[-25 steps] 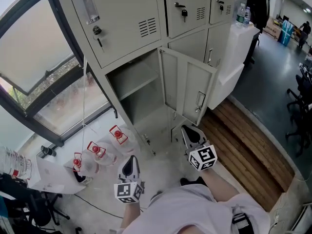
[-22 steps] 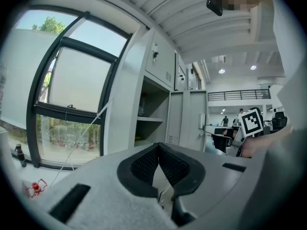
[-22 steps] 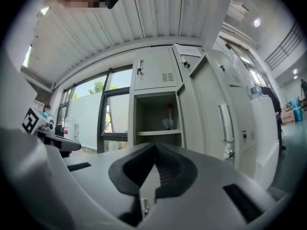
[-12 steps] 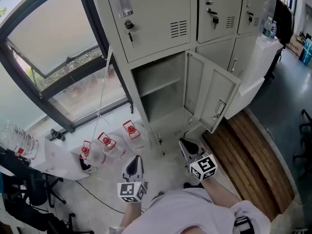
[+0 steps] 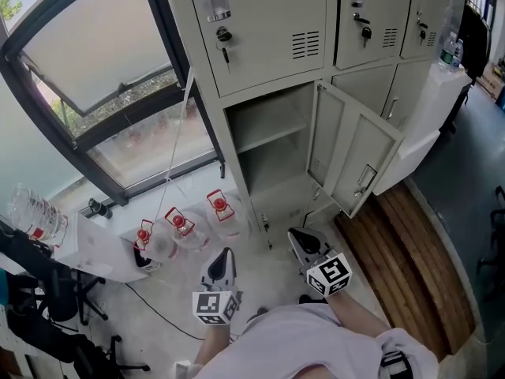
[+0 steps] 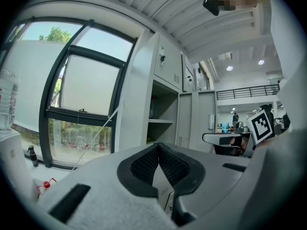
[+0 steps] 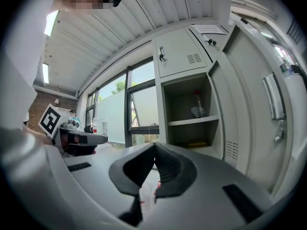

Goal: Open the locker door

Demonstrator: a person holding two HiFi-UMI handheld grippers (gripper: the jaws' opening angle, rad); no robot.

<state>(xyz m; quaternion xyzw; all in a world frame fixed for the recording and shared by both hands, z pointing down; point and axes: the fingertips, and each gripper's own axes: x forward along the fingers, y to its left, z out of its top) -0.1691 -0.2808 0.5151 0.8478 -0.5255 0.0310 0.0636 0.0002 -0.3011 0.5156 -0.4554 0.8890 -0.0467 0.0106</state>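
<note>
Bright daylight pours through the window [image 5: 102, 61]; both gripper views curve, dark-edged.

Pale floor [image 5: 267, 273]; three red-capped jugs [image 5: 180, 227] standing there.

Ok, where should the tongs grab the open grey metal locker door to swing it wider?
Probably its free vertical edge, approached from the front: the grey metal locker door stands open toward you, and that thin edge, farthest from the hinge, should be easy to pinch.
</note>
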